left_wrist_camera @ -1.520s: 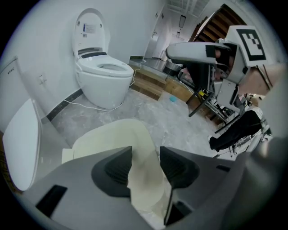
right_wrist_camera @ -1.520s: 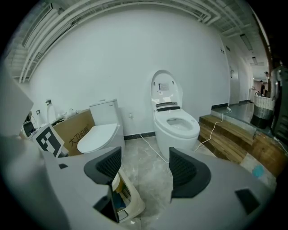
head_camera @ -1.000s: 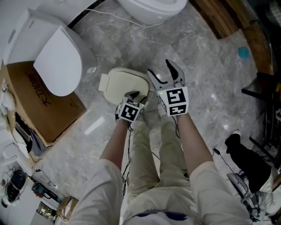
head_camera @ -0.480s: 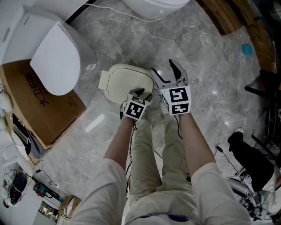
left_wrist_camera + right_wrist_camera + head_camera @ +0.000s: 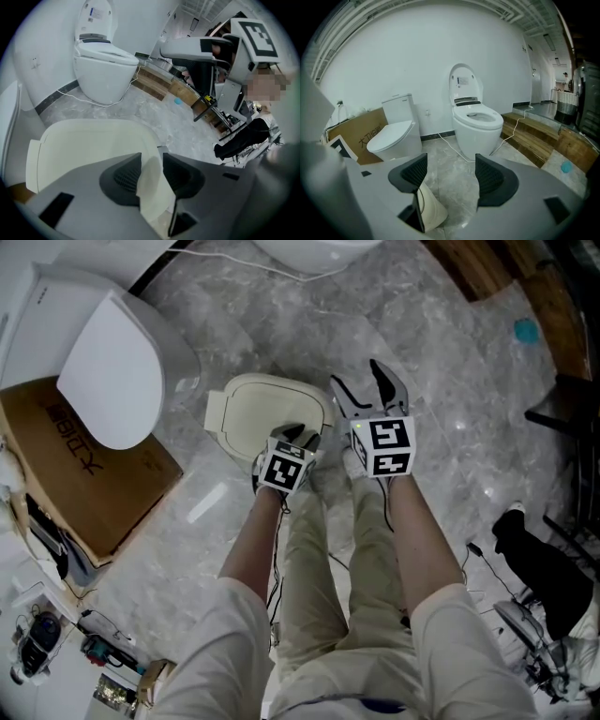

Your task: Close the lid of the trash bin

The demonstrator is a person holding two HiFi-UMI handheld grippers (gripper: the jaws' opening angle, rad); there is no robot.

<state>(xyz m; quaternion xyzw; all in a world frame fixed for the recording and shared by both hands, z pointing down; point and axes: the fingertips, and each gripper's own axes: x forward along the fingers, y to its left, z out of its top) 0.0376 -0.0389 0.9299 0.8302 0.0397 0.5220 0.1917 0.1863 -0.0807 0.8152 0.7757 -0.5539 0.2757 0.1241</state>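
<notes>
Head view: the cream trash bin (image 5: 326, 413) stands on the marble floor (image 5: 441, 399) just ahead of the person's knees. A white toilet (image 5: 112, 371) and a cardboard box (image 5: 103, 474) are at the picture's left.
Lid: the lid (image 5: 267, 409) lies flat across the top of the bin, hinge tab away to the picture's left. It looks down or very nearly so (no view shows whether it is fully seated).
Left gripper: the left gripper (image 5: 302, 435) is at the lid's near edge. Its jaws have just been closing, and in the left gripper view the lid's thin rim (image 5: 152, 187) sits between the pads and looks pinched by them.
Right gripper: the right gripper (image 5: 358, 381) hovers just beside the bin with jaws spread wide. It holds nothing, with only floor and a second toilet (image 5: 476, 119) showing between them.
Stage: probably the last of the lowering, with letting go to follow.
Risk, slip: the hold is only on a thin rim, so a tug off to one side could pull it out of the pads.
Risk, bin: nothing braces the bin, so a slanted push could slide or tip it on the smooth floor.
Risk, release: letting go before the lid seats could leave it ajar.
</notes>
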